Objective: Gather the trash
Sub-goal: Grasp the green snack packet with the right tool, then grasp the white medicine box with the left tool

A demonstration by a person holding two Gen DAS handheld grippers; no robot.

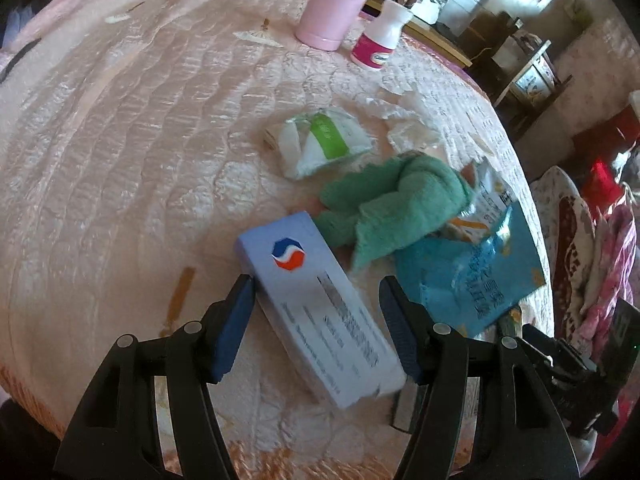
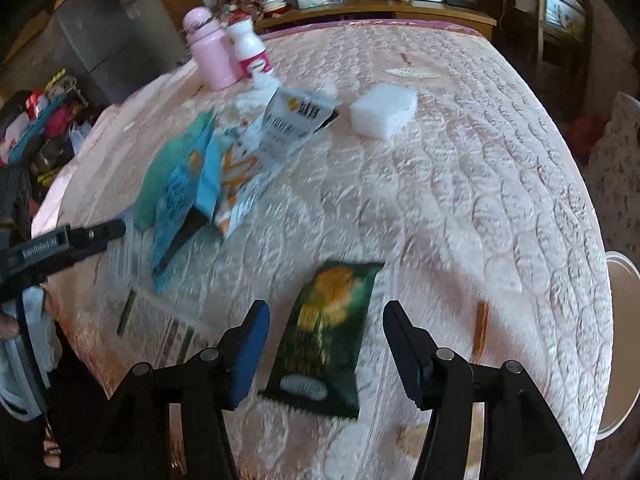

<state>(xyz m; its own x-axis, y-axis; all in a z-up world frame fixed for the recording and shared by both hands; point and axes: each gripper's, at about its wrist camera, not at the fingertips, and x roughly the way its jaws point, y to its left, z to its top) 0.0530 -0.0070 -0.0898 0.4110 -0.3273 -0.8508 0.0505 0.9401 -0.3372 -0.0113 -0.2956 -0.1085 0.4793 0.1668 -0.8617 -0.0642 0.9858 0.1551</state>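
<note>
A: What is the left gripper [image 1: 316,300] doing?

B: Its blue-padded fingers [image 1: 236,316] are spread wide on either side of a pale blue carton [image 1: 320,312] that lies flat on the quilted pink bedspread [image 1: 120,140], near its closest edge. The left pad looks to be just beside the carton's long side or touching it, I cannot tell which; the right pad stands clear of it.

A: And the rest of the trash?

B: Just beyond the carton, a crumpled green cloth [image 1: 396,208] touches its far end. A blue foil wrapper [image 1: 472,268] lies under the cloth toward the right edge, with a white and orange torn packet [image 1: 488,200] resting on it. Farther in sits a folded white packet with a green band [image 1: 320,140], and crumpled white tissue [image 1: 404,120] beside that.

A: The right gripper [image 2: 326,344]?

B: Also wide open, gripping nothing. A dark green snack bag [image 2: 324,340] lies flat on the bedspread between its fingers, near the closest edge, blurred.

A: Anything else?

B: A white foam block [image 2: 384,114] sits alone toward the middle. At the far edge a pink bottle [image 2: 210,56] and a white bottle with a magenta label [image 2: 250,50] stand upright side by side. Off the right edge, a white bucket rim [image 2: 620,344] shows.
</note>
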